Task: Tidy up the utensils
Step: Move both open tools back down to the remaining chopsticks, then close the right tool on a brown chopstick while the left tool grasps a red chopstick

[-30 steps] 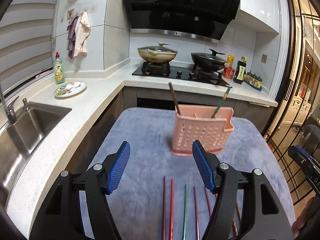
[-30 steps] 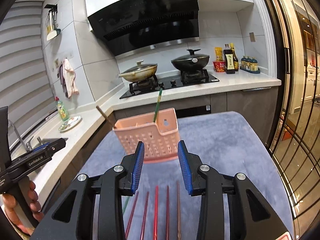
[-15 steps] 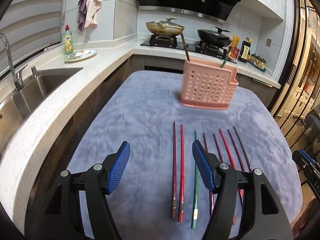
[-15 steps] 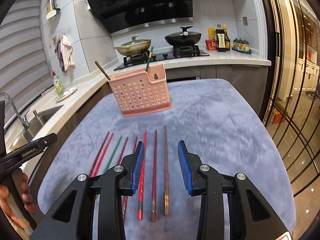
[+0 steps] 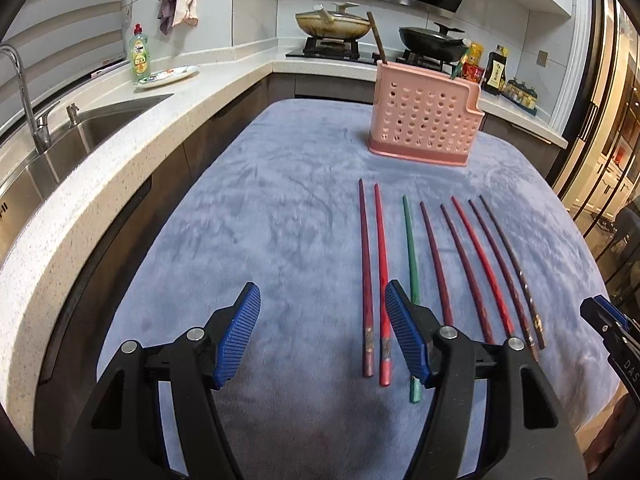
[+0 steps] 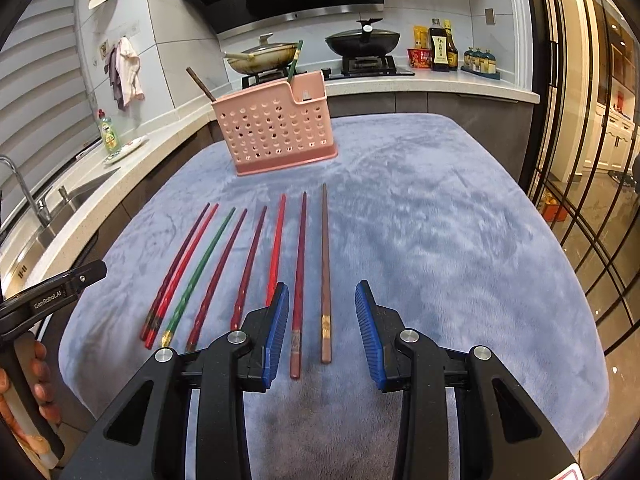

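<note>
Several chopsticks lie in a row on the blue-grey cloth (image 5: 280,220), among them a dark red pair (image 5: 372,264), a green one (image 5: 411,264) and a brown one (image 6: 325,264). A pink perforated utensil holder (image 5: 424,120), also in the right wrist view (image 6: 280,132), stands upright at the far end with a brown and a green chopstick in it. My left gripper (image 5: 322,336) is open and empty, just left of the row's near ends. My right gripper (image 6: 322,334) is open and empty over the near ends of the two rightmost chopsticks.
A sink (image 5: 76,136) and white counter (image 5: 120,168) run along the left. A dish soap bottle (image 5: 140,56) and plate (image 5: 168,76) stand beyond it. A stove with two pans (image 6: 360,44) and sauce bottles (image 6: 442,46) sits behind the holder. The cloth's right edge drops off.
Both grippers have pulled back from the pink holder toward the near end of the cloth and tilted down, so the row of chopsticks now lies in full view. Both stay open.
</note>
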Action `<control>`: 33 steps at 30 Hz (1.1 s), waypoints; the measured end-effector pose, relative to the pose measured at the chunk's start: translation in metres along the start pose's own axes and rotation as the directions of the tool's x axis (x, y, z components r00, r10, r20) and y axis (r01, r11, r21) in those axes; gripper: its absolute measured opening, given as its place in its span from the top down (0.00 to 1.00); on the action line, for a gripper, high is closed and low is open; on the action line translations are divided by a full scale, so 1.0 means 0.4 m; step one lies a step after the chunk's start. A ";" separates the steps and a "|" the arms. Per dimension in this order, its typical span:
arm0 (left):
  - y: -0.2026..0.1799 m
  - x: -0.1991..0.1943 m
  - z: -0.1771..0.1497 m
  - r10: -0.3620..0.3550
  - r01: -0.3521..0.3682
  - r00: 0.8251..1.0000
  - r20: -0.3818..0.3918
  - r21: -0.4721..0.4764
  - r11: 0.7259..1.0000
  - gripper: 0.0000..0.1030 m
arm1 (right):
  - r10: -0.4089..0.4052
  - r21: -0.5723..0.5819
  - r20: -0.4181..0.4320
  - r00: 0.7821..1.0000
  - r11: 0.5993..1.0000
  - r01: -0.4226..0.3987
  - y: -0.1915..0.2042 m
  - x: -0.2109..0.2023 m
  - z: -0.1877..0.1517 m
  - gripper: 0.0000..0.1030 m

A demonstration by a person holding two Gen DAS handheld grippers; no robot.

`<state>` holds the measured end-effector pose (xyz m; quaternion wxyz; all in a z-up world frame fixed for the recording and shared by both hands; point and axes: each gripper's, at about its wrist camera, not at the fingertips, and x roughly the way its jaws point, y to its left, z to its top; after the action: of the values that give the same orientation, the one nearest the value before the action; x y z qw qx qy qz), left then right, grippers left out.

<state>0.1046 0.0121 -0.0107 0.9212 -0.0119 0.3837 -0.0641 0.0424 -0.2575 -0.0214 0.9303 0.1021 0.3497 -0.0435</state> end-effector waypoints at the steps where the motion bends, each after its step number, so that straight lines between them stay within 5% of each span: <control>1: 0.001 0.003 -0.005 0.001 -0.001 1.000 -0.005 0.001 1.000 0.40 | -0.002 0.001 -0.008 1.000 1.000 0.002 -0.001 0.008 -0.006 0.67; 20: -0.002 0.059 -0.054 0.006 -0.005 0.997 -0.076 0.011 1.000 0.40 | -0.013 -0.018 -0.082 0.997 1.000 0.011 0.005 0.114 -0.039 0.71; 33: -0.014 0.091 -0.066 -0.005 0.007 0.994 -0.108 0.020 1.000 0.40 | -0.018 -0.012 -0.122 0.992 1.000 0.016 -0.003 0.153 -0.057 0.90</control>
<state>0.1109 0.0026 -0.0547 0.8990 0.0000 0.4320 -0.0714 0.0738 -0.2542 -0.0786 0.9074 0.0963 0.4068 -0.0433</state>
